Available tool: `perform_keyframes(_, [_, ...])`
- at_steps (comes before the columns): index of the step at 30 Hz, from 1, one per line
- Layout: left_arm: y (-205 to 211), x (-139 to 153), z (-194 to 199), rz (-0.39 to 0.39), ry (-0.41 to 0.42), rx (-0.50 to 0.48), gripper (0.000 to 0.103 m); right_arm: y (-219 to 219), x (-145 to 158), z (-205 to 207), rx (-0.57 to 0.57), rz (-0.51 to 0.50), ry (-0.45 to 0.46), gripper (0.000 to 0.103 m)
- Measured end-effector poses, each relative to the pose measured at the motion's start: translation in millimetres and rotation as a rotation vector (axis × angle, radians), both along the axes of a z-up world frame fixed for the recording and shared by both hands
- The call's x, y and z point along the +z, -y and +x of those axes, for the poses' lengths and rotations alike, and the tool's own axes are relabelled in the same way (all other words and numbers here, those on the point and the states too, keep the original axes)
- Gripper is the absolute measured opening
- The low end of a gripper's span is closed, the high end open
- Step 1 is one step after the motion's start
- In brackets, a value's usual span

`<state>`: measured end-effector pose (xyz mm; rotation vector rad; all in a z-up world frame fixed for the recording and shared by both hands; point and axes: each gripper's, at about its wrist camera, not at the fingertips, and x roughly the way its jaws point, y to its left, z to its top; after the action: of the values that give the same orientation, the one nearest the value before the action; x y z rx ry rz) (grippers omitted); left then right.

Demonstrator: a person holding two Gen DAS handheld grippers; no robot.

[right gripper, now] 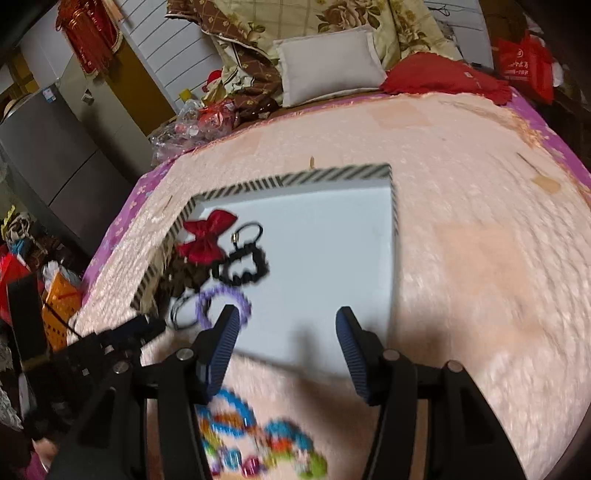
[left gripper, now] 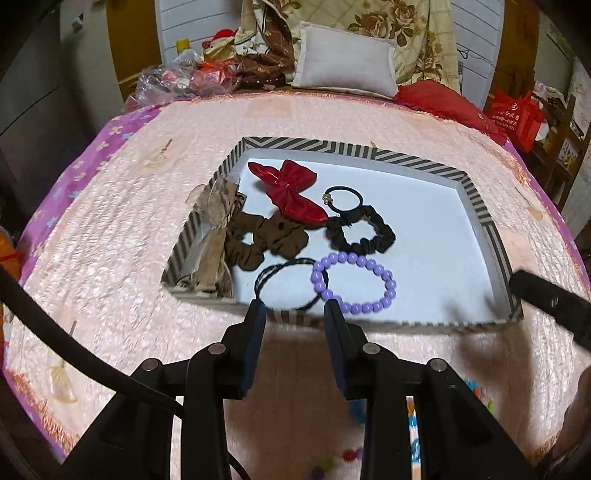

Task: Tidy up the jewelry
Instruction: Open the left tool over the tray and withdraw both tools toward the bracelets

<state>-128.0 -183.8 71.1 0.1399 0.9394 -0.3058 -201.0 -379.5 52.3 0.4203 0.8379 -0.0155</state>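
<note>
**Both grippers hanging empty over the jewelry box**

On the bed, the left gripper [left gripper: 295, 308] and right gripper [right gripper: 286, 317] are hovering open above the striped box [left gripper: 480, 218], where the purple bead bracelet [left gripper: 354, 282] is lying near the front wall. Colourful bead pieces [right gripper: 258, 446] are waiting nearer; picking one up looks next.

striped tray [left gripper: 369, 149] | purple bead bracelet [left gripper: 384, 278], red bow [left gripper: 291, 188] inside

Home bedroom: bed [left gripper: 110, 229], pillow [left gripper: 343, 62], floral quilt [left gripper: 406, 29], fridge [right gripper: 55, 155]
</note>
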Motion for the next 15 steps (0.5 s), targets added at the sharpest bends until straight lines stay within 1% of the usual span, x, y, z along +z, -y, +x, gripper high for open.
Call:
perform_keyframes(4, [-2,2,-18,0.003,0.018,0.0,0.022,-7,-4,-27,-0.005,-0.014,0.009,0.057])
perform_keyframes(6, [-4,2,-26,-0.004,0.012,0.002,0.022,-11,-4,-35,-0.012,-0.021,0.014,0.057])
perform_keyframes(9, [-4,3,-33,-0.011,0.011,0.005,0.022,-19,-2,-44,-0.017,-0.058,0.021,0.057])
perform_keyframes(15, [-9,11,-49,-0.017,0.033,0.009,0.022,-36,1,-64,-0.016,-0.135,0.027,0.058])
